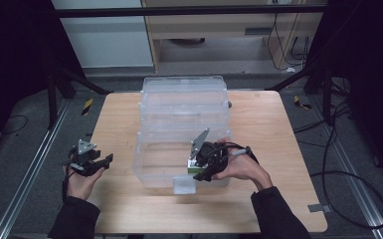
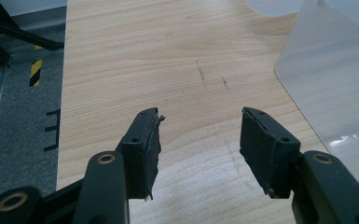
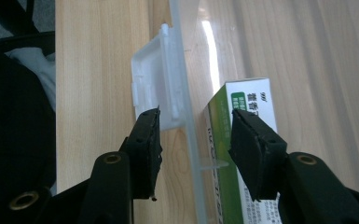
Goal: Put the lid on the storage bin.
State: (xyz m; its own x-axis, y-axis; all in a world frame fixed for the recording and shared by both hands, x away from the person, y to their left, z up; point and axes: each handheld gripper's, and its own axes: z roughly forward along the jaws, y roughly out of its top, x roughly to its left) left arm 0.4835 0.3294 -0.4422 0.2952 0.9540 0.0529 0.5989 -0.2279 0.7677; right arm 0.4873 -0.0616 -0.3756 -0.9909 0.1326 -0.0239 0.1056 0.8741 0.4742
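Spread right gripper (image 3: 193,140) straddles the clear bin (image 1: 184,129) wall, its view revealing a green-white box (image 3: 242,154); left gripper (image 2: 200,144) gapes empty.

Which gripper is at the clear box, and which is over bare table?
The right gripper, at the clear plastic box's near wall with a green-and-white carton between its jaws. The left gripper sits apart over bare wooden table, jaws open and empty.

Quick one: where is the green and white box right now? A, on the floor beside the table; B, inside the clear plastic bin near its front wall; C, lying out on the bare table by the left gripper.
B: the green and white box sits behind the front wall of the clear plastic bin, under the right gripper.
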